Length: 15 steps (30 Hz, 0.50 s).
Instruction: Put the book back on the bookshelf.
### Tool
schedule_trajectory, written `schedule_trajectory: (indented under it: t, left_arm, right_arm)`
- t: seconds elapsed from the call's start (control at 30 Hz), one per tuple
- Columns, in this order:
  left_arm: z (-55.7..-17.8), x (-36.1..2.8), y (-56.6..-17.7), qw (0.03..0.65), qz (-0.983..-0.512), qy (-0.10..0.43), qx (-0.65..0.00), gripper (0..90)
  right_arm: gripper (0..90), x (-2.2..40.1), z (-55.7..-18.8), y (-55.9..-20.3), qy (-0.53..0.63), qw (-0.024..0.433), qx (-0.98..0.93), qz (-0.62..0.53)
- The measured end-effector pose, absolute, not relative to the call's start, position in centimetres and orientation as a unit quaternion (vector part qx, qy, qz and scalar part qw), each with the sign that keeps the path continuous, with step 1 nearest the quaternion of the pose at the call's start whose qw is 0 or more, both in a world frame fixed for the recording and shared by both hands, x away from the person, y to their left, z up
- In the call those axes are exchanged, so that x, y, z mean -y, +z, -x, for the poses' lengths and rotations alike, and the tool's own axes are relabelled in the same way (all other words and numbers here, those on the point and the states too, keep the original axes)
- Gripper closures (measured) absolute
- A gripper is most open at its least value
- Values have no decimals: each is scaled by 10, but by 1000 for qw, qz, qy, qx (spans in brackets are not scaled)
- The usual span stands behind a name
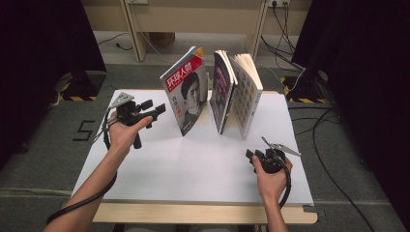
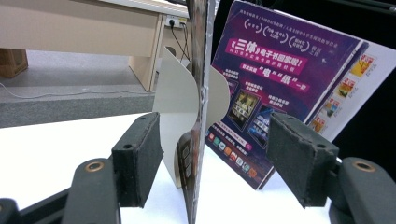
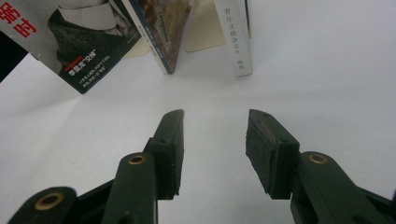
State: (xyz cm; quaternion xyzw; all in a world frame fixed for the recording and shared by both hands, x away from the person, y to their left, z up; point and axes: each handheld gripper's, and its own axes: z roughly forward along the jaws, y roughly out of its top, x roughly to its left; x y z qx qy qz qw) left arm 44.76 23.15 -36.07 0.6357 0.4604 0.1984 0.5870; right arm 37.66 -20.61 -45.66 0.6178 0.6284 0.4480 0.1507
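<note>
Our left gripper [image 1: 159,110] is spread wide, its jaws to either side of the near edge of the red-covered magazine [image 1: 186,89] without pressing it; in the left gripper view that thin edge [image 2: 198,116] stands upright between the pads. Behind it the purple-covered magazine [image 1: 221,89] and the pale book [image 1: 246,92] stand close together mid-table. Our right gripper [image 1: 249,155] hangs spread over bare white tabletop [image 1: 193,164], well apart from the books.

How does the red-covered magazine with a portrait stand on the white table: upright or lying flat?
Upright, slightly tilted. The red-covered portrait magazine stands on its bottom edge on the white table, top leaning toward the purple-covered magazine beside it.
</note>
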Motion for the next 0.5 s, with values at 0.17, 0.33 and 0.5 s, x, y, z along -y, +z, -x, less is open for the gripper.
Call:
schedule_trajectory:
  t: [0.17,0.33,0.5]
  left_arm:
    - [-442,-238,-364,588,-633,198,-463,344]
    - [-436,-245,-366,588,-632,200,-464,343]
    - [-431,-255,-370,585,-629,203,-470,343]
  right_arm:
    - [572,207,-376,-456,449,151,-629,-616]
    - [570,206,-377,-456,448,151,-631,-615]
    - [570,205,-376,-456,449,151,-629,-616]
